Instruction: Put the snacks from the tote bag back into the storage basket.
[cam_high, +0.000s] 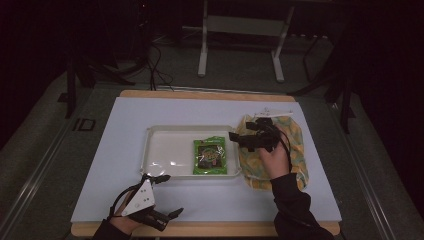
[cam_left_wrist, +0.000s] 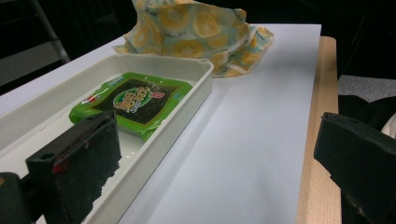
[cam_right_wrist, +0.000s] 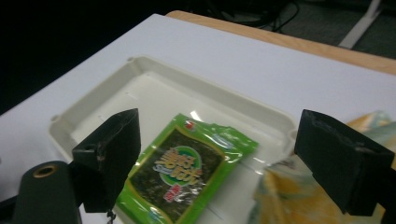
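Where the table's near edge cuts off the person's forearm, the left gripper hovers with jaws spread, empty. Farther on, a green snack packet lies in the white tray. The right gripper, spread wide, partly hides the lemon-print bag.

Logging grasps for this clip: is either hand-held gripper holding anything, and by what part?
Nothing is held. The left hand-held gripper and right hand-held gripper are both open; the packet lies in the tray.
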